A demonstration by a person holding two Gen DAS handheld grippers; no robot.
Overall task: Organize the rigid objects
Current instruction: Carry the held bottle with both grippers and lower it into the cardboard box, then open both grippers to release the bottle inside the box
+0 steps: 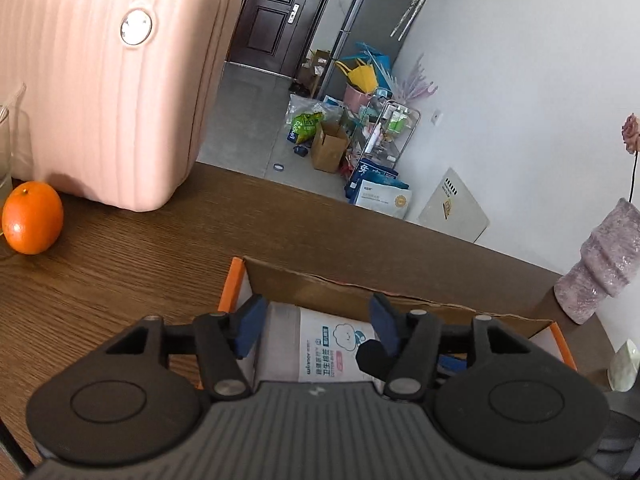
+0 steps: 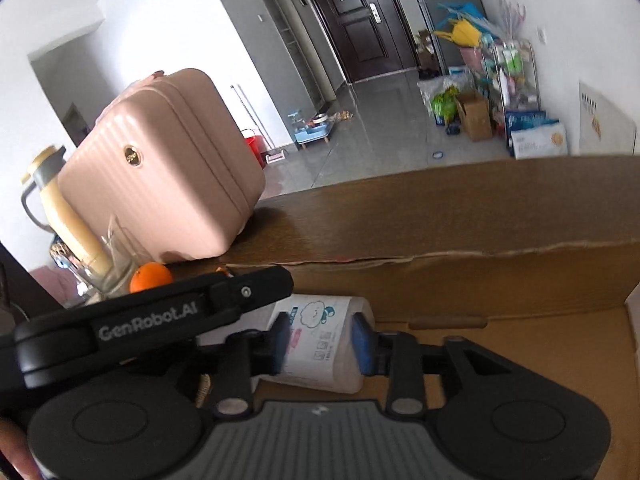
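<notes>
A white pack of cotton pads with a blue cloud label (image 1: 332,348) lies in an open cardboard box with orange edges (image 1: 236,280) on the wooden table. My left gripper (image 1: 316,328) hangs over the box with its blue pads wide apart on either side of the pack, not pressing it. In the right wrist view my right gripper (image 2: 322,340) has its blue pads against both sides of the same pack (image 2: 320,344). The left gripper's black body (image 2: 160,312) crosses this view at the left.
A pink ribbed suitcase (image 1: 108,80) stands at the table's back left, with an orange (image 1: 32,218) and a glass (image 1: 6,152) beside it. A pale pink vase (image 1: 600,264) stands at the right. A kettle (image 2: 60,208) stands behind the suitcase. The box's far wall (image 2: 480,280) rises ahead.
</notes>
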